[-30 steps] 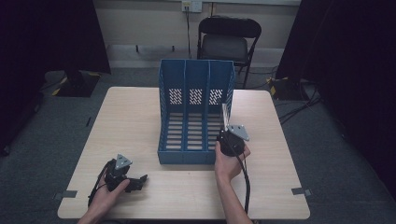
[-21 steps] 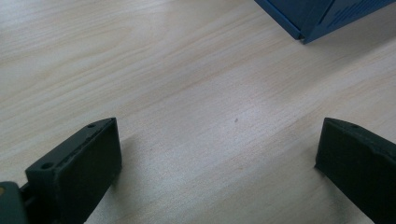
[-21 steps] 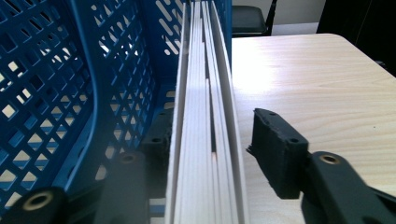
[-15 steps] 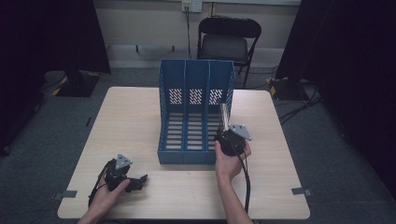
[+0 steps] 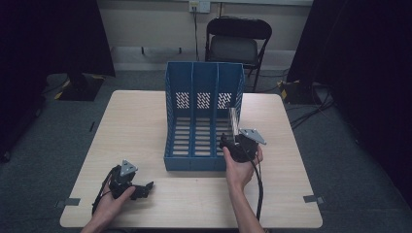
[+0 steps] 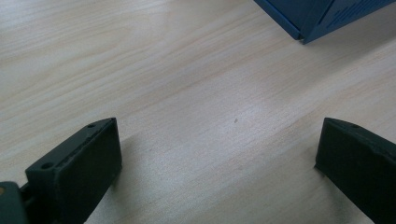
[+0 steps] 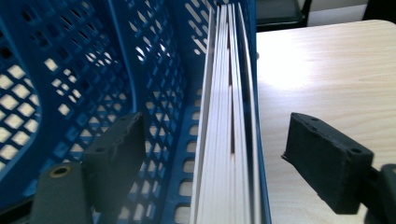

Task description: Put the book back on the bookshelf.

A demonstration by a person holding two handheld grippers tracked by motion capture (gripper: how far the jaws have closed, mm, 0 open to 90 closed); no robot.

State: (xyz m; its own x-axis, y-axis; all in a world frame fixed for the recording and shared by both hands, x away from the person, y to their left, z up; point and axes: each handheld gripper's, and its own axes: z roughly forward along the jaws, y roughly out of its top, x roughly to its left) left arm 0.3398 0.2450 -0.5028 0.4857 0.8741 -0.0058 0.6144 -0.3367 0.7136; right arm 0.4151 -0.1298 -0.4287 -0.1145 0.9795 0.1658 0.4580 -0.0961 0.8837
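My right gripper (image 5: 232, 143) sits at the front right corner of the tall blue plastic three-slot file rack (image 5: 203, 97), and its jaws have just been opening. They now stand wide, pads clear on both sides of the thin stack of white paper sheets (image 7: 227, 130). That stack stands on edge in the rack's rightmost slot, leaning against the blue outer wall, right between my jaws but untouched. One jaw is inside the slot by the perforated divider; the other hangs outside the rack over the pale wooden table (image 5: 136, 121). The rack's right wall runs between that outer jaw and the paper. My left gripper (image 5: 145, 187) rests low at the near left of the table, well apart from the rack, jaws spread wide over bare wood. A black folding chair (image 5: 237, 43) stands behind the table.
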